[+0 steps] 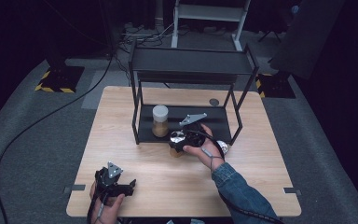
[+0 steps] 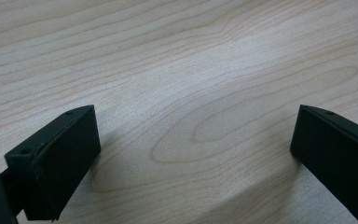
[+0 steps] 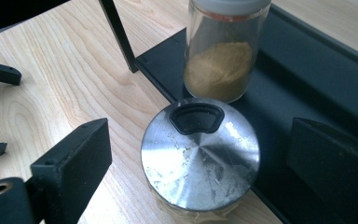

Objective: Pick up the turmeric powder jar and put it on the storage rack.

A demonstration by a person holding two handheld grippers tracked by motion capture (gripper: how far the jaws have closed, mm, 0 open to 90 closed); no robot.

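Two jars near the rack [image 1: 142,100]: a white-lidded jar [image 1: 160,121] of tan powder on its bottom shelf, and a steel-lidded jar [image 3: 199,154] on the bench [image 1: 177,182] touching the shelf's front edge. Right gripper [image 1: 185,138] hangs over the steel lid, fingers [image 3: 72,163] spread wide either side, nothing gripped; probably lined up to grab or just let go, can't tell which. White-lidded jar sits at 12 o'clock from it. Left gripper [image 1: 114,183] parked at 7 o'clock on the bench, fingers [image 2: 58,156] apart, empty.
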